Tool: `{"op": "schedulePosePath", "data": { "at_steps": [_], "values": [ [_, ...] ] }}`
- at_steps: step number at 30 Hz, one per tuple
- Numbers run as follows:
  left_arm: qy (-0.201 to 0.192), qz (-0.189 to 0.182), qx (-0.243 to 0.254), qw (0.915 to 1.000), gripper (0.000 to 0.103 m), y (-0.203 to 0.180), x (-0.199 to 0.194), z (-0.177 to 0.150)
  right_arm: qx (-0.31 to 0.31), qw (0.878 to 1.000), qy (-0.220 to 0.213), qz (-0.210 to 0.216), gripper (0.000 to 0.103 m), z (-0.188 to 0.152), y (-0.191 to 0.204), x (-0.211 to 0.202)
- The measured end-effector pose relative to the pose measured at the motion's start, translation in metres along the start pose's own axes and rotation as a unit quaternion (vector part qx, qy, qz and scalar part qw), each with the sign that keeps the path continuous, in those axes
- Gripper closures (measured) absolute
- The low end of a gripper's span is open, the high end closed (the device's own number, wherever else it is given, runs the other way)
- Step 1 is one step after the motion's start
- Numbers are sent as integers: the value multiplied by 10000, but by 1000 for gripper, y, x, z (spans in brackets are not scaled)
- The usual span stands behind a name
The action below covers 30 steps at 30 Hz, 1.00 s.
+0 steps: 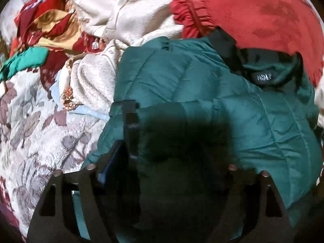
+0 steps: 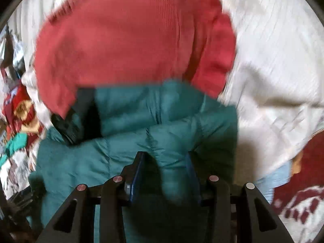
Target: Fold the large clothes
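A teal quilted puffer jacket [image 1: 202,93] with a black collar and label lies bunched on the bed, partly under a red knit sweater [image 1: 253,14]. My left gripper [image 1: 168,162] is over the jacket's near part, which fills the dark gap between its jaws; only the left finger [image 1: 113,160] shows clearly. In the right wrist view my right gripper [image 2: 166,166] is shut on a fold of the teal jacket [image 2: 154,117], with the red sweater [image 2: 125,38] just beyond it.
A heap of cream clothes [image 1: 121,14] and red, gold and green fabrics [image 1: 46,32] lies to the left. The leaf-patterned bedspread [image 1: 30,121] shows at lower left. A white ribbed cloth [image 2: 279,64] and a dark red patterned cover [image 2: 299,198] lie to the right.
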<state>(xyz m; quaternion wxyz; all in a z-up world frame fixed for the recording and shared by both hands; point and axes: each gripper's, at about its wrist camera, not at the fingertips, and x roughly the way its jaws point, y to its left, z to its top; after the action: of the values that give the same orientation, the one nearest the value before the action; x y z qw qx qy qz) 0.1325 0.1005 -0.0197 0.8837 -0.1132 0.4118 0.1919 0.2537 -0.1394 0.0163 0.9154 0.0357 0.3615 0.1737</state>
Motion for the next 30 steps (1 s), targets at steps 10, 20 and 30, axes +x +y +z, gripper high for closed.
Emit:
{"op": "schedulePosePath", "data": {
  "at_steps": [10, 20, 30],
  "values": [
    [648, -509, -690, 9942, 0, 22, 21, 0, -599, 9979, 124, 228, 0, -18, 24, 7],
    [-881, -483, -146, 9948, 6, 11, -45, 12, -493, 9987, -106, -88, 18, -5, 68, -38],
    [428, -497, 256, 9975, 0, 2, 13, -2, -886, 9945, 550, -102, 2, -34, 99, 17]
  ]
}}
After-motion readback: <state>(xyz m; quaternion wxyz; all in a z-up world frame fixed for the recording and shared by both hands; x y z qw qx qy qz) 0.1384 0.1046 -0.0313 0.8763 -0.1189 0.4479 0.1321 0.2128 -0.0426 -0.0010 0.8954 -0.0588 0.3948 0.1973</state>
